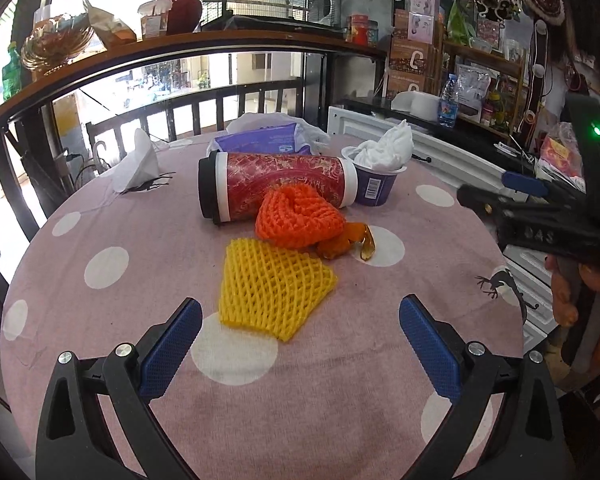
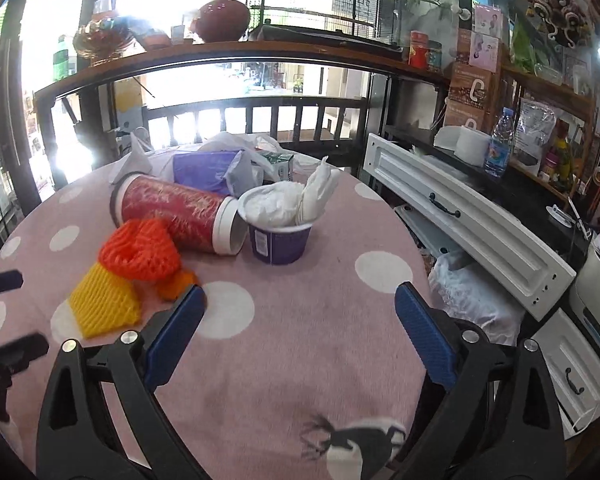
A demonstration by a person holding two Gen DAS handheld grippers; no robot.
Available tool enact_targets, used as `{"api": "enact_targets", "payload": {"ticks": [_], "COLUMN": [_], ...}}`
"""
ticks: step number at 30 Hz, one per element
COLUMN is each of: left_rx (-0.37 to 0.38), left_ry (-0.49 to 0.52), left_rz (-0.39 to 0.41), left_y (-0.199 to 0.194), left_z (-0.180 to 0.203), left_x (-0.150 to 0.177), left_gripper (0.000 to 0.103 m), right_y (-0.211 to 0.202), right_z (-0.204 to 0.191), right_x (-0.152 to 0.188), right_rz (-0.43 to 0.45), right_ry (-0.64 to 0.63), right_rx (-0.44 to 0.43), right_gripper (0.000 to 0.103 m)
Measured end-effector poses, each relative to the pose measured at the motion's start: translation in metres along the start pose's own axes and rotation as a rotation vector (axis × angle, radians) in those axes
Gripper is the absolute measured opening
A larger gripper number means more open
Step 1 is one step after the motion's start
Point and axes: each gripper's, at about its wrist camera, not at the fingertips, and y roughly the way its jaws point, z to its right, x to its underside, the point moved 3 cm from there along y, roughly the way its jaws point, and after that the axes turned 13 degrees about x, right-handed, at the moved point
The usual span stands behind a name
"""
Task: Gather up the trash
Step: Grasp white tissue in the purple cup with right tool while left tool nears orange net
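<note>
On round counter (image 1: 148, 364) with pink polka-dot cloth: red patterned canister (image 1: 278, 186) lying on its side, orange foam fruit net (image 1: 300, 216) leaning against it, yellow foam fruit net (image 1: 274, 284) flat just in front, orange peel scrap (image 1: 342, 246) beside the orange net, purple paper cup (image 2: 280, 240) upright and stuffed with white tissue (image 2: 296, 200), crumpled white tissue (image 1: 138, 166) well apart at the far left edge, purple packet (image 1: 256, 140) in white plastic bag (image 1: 308, 132) behind the canister. Left tongs (image 1: 300, 354) spread wide and empty, poised just short of the yellow net; right tongs (image 2: 300, 330) likewise spread wide, nothing between the blue pads (image 2: 426, 336), above bare cloth short of the cup.
</note>
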Motion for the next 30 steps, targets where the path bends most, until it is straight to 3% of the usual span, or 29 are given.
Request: {"api": "enact_targets", "payload": {"ticks": [7,13,17,21,27,30], "left_rx": [-0.007,0.002,-0.004,-0.017,-0.025,-0.033], "left_ry": [-0.023,-0.024,-0.008,-0.008,0.018,0.047], "left_rz": [-0.051,-0.064,-0.073,-0.087,-0.078,-0.123], "left_y": [0.018,0.021,0.027,0.035,0.057,0.079], "left_z": [-0.008,-0.013,-0.014,-0.02,-0.018,-0.016], "left_x": [-0.002,-0.006,-0.01,-0.014,-0.048,-0.056], "left_gripper": [0.098,0.098,0.098,0.098,0.098,0.094], "right_y": [0.072,0.105,0.122,0.12,0.103,0.096], "right_z": [0.007,0.006,0.001,-0.004,-0.004,0.0], "right_x": [-0.056,-0.072,-0.073,-0.074,-0.088,-0.095], "right_rz": [-0.096,-0.151,-0.191,-0.177,-0.123,-0.111], "right_ry": [0.107,0.133,0.128,0.093,0.083,0.083], "right_rx": [0.003,-0.002,-0.006,-0.009,-0.041,-0.048], "right_gripper": [0.066,0.057,0.034,0.013,0.009,0.009]}}
